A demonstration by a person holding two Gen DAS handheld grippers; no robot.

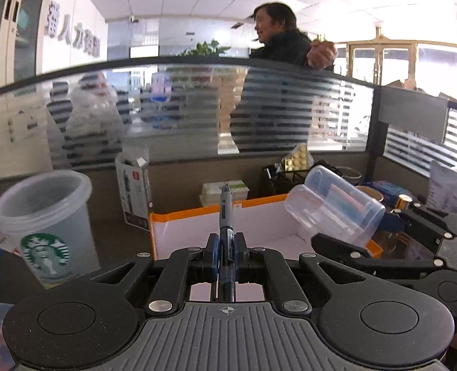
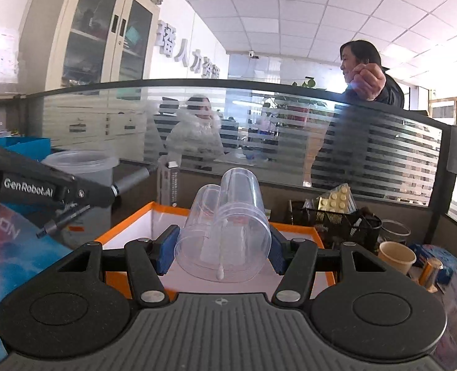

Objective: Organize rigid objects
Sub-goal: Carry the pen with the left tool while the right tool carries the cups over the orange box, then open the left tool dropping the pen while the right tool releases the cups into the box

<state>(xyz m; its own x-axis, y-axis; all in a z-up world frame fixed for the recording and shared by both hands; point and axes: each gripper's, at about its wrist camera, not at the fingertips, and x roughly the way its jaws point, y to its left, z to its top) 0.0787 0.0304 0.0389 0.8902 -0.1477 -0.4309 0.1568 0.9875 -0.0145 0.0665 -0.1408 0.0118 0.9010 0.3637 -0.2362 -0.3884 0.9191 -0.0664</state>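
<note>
While the left hand-held gripper [image 1: 226,252] pinches a slim blue pen [image 1: 226,216] upright and the right hand-held gripper [image 2: 223,249] clamps a tilted clear plastic jar [image 2: 228,232] above the orange-edged white box [image 2: 129,232], the smooth jar could slip out sideways.

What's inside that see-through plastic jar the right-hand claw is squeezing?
Inside the clear jar, held sideways by the right gripper, lies one cotton swab. A second clear container sits beside it; its contents cannot be made out.
</note>
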